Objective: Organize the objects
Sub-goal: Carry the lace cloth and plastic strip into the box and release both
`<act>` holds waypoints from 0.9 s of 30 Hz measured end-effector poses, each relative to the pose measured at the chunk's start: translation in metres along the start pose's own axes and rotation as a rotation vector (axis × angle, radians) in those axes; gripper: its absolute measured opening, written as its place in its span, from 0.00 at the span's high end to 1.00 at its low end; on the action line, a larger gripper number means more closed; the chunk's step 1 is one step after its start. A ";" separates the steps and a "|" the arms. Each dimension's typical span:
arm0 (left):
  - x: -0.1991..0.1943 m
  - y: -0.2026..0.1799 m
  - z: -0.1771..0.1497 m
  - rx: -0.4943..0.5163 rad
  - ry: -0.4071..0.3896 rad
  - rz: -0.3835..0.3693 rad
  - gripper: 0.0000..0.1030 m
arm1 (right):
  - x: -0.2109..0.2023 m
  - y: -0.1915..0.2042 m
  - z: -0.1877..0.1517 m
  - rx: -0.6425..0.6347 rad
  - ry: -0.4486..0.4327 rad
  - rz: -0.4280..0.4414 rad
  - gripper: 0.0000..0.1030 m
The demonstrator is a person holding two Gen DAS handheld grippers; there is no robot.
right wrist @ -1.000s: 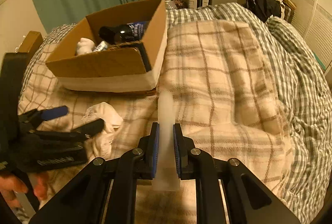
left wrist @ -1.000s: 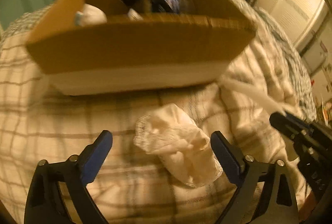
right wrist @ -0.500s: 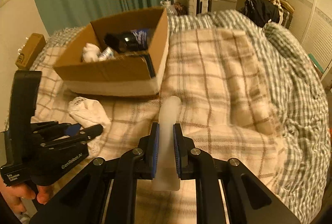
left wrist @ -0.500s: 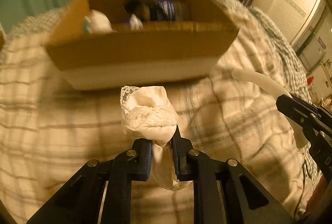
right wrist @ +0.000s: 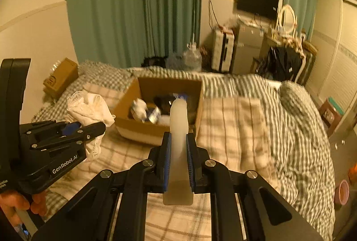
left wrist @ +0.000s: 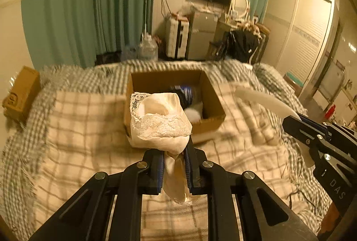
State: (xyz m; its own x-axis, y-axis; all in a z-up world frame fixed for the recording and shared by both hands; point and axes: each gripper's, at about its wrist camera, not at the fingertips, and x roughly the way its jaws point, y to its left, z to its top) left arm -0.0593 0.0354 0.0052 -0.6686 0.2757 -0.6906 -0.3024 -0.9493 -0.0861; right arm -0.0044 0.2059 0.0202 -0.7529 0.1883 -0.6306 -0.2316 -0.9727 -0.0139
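Cream cloth with a lace edge fills the middle of the left wrist view. The left tool is clamped on a bunched fold of it, and the rest billows above the jaws while a tail hangs below. It looks light and limp, so it should sag, swing and drape whichever way it is carried. A pinch on a thick gather like this one seems the safest hold, since a single layer of lace could slip or snag. Beyond it sits the open cardboard box on the checked bed, already holding a dark bottle and something white. At the right edge the right tool shows, with a pale stick jutting from it.

From the right wrist view, the right tool is closed tight on the stick, gripped low on its shaft just above a wider foot. The stick appears stiff, smooth and light, perhaps plastic or wax. A hold near its middle would likely stop it pivoting, and its slick sides could slide under a weak squeeze. The box lies straight ahead of its tip. At left the left tool carries the cloth clear of the bed, with a hand on its handle.
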 end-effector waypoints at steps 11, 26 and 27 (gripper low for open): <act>-0.011 0.026 0.065 0.030 -0.089 0.065 0.85 | 0.002 0.033 0.070 -0.102 -0.104 0.036 0.88; 0.107 0.055 0.101 -0.036 -0.020 0.092 0.85 | 0.136 0.040 0.117 -0.131 -0.031 0.164 0.90; 0.116 0.054 0.099 -0.035 -0.007 0.092 0.85 | 0.150 0.038 0.114 -0.127 -0.012 0.172 0.90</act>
State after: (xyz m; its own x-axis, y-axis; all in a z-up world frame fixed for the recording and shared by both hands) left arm -0.2204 0.0311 -0.0090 -0.6976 0.1876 -0.6915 -0.2154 -0.9754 -0.0473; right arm -0.1966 0.2125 0.0134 -0.7824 0.0187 -0.6225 -0.0202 -0.9998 -0.0046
